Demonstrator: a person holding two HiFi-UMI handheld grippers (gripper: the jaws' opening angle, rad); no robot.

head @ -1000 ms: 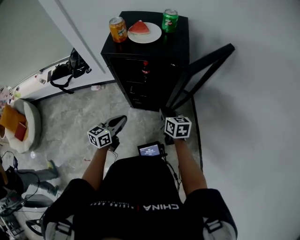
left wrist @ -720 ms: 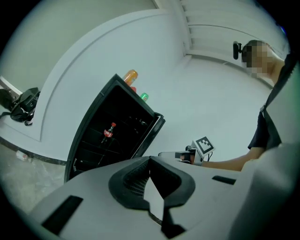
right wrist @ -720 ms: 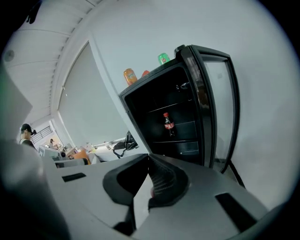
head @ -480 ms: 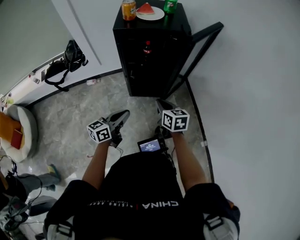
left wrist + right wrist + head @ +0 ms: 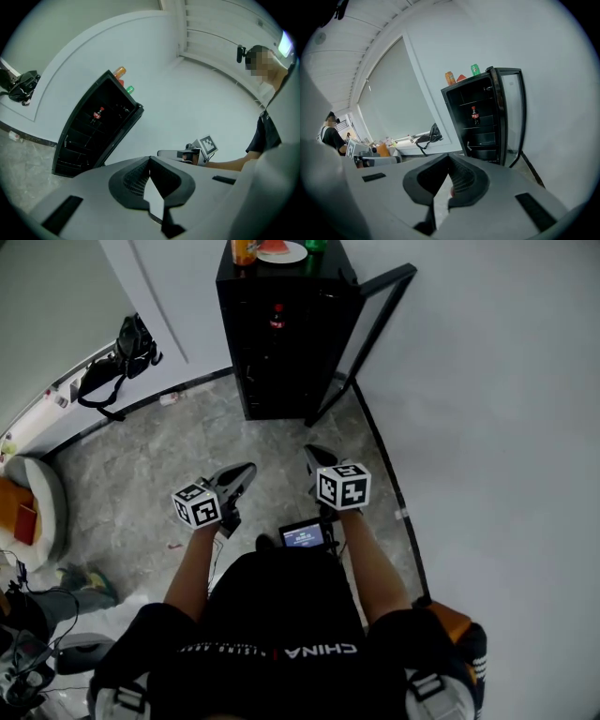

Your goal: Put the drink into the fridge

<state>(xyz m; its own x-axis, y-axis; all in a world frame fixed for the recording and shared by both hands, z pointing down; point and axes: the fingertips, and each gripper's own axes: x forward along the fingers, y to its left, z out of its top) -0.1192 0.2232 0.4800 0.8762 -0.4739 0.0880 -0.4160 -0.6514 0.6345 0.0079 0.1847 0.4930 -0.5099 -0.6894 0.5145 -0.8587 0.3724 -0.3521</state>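
The black fridge [image 5: 281, 352] stands at the top of the head view with its glass door [image 5: 366, 338] swung open to the right. A cola bottle [image 5: 277, 315] stands on an upper shelf inside; it also shows in the left gripper view [image 5: 98, 113] and the right gripper view [image 5: 474, 115]. On the fridge top are an orange can [image 5: 245, 251], a plate with a watermelon slice [image 5: 281, 251] and a green can [image 5: 316, 245]. My left gripper [image 5: 236, 476] and right gripper [image 5: 315, 458] hang over the floor well short of the fridge, both shut and holding nothing.
A black bag [image 5: 117, 357] lies on the white ledge at the left. A round seat with an orange cushion [image 5: 23, 512] sits at the far left. The white wall [image 5: 506, 427] runs along the right, close to the open door. A small screen [image 5: 302, 536] sits at the person's waist.
The fridge has slid up and away in the head view as the person stepped back from it. Both grippers stay shut and empty, held low in front of the body.
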